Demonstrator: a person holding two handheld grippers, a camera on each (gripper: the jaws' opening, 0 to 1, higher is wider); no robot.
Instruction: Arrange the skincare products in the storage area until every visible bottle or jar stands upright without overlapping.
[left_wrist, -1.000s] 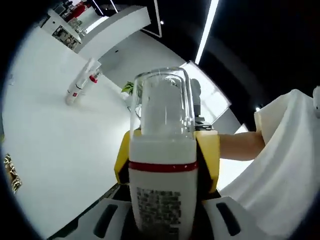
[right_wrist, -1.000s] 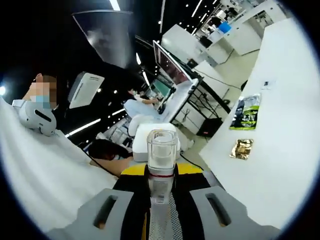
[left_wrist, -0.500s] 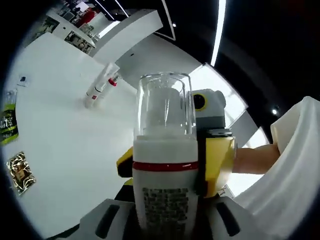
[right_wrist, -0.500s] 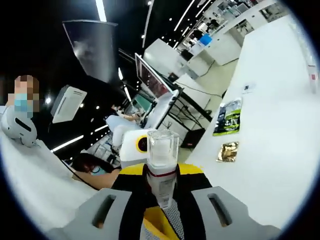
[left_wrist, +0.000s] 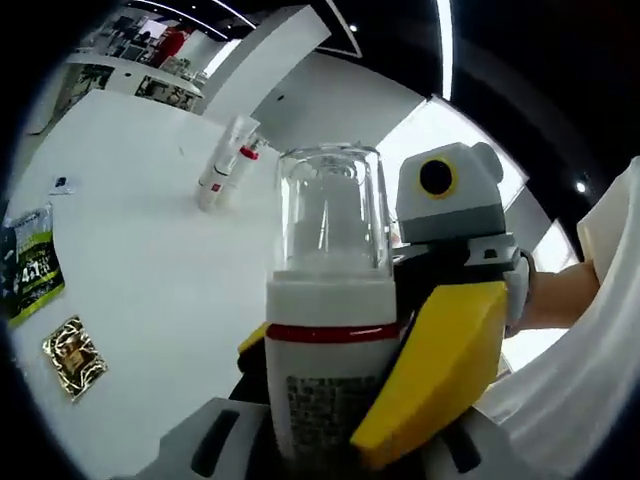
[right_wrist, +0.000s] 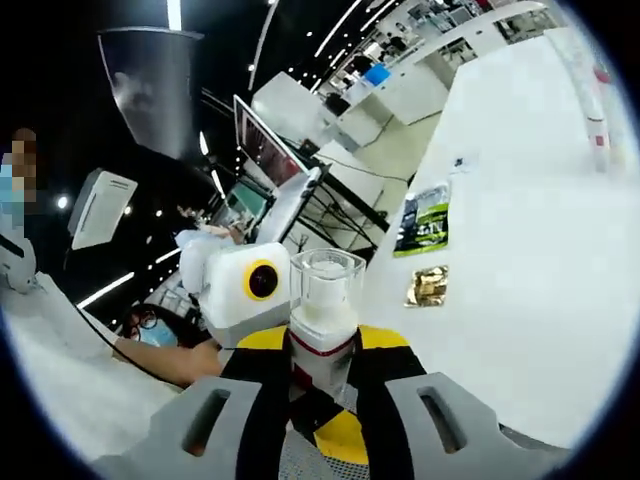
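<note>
Left gripper view: white bottle with red band and clear cap held up close, clamped between the jaws of the left gripper, cap end pointing away from the camera. Printed label facing the lens, text too blurred to read. Right gripper entering from the right, its yellow jaw pressed against the right side of the same bottle just below the red band; grey housing above it. Person's forearm and white sleeve behind that gripper at far right. White table spreading out to the left. Far on it, two white tubes lying side by side, touching, one with a red collar. Near left edge, a green and black packet lying flat; just nearer, a small gold sachet, apart from the packet.

Right gripper view: same bottle seen cap-on, clear cap toward the lens centre, red band beneath it, seated between the yellow-lined jaws of the right gripper; jaws narrowed onto the bottle. Left gripper coming in from the left, white and yellow body just beside the bottle. Person's hand behind it. White table on the right, green packet and gold sachet lying flat on it, well apart from the bottle. Far right edge: a slim white tube with red mark, blurred. Desks and monitors in the dim background.
</note>
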